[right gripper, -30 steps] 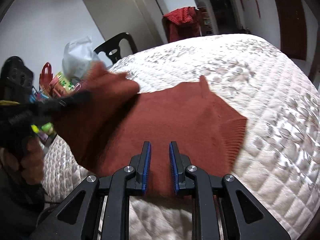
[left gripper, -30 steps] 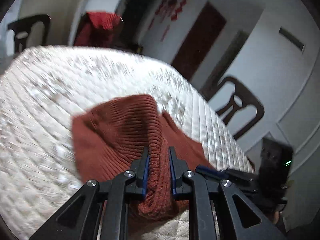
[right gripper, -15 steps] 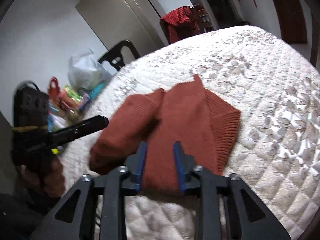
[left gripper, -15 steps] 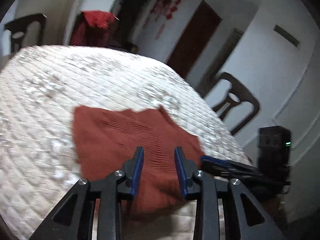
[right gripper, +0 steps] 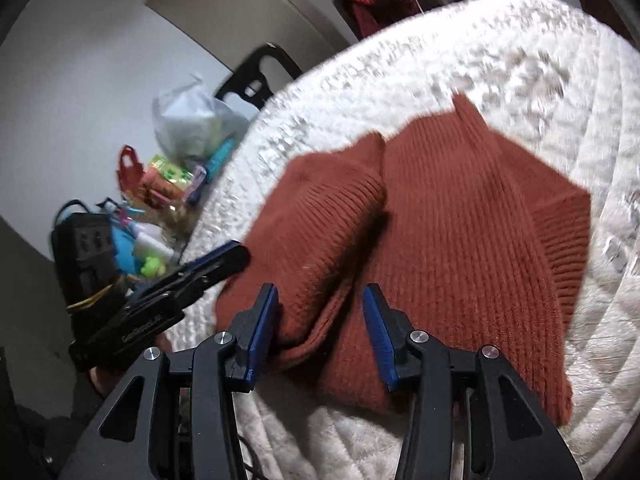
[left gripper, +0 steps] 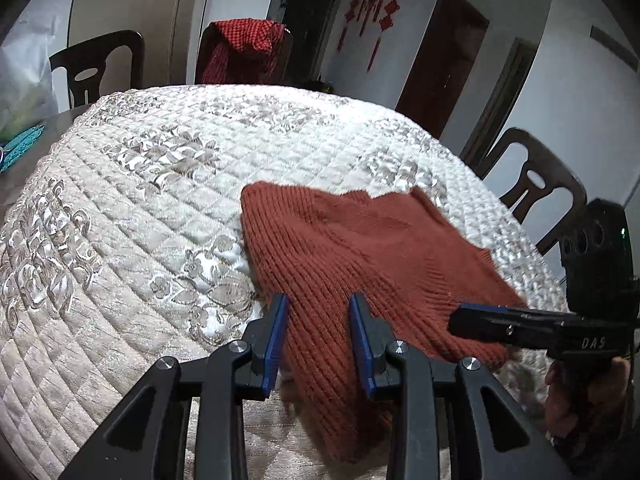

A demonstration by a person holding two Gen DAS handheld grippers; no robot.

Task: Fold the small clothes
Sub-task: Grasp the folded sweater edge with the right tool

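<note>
Both tools wide, empty: left tool (left gripper: 318, 330), right tool (right gripper: 320, 320) straddling sweater (right gripper: 460, 216) near edge (right nearer folded sleeve).

A white quilted cover with a pale floral pattern (left gripper: 168, 184) spreads over the round bench. At its far side stands a dark chair draped with a red checked cloth (left gripper: 244, 50), and beside it an empty dark plastic chair (left gripper: 98, 66). Another dark chair (left gripper: 536, 184) stands at the right edge. Red knotted ornaments (left gripper: 376, 4) hang on the white wall beside a dark brown door (left gripper: 444, 56). In the right wrist view, a translucent plastic bag (right gripper: 192, 120) sits near a heap of colourful small packets and toys (right gripper: 160, 184).
</note>
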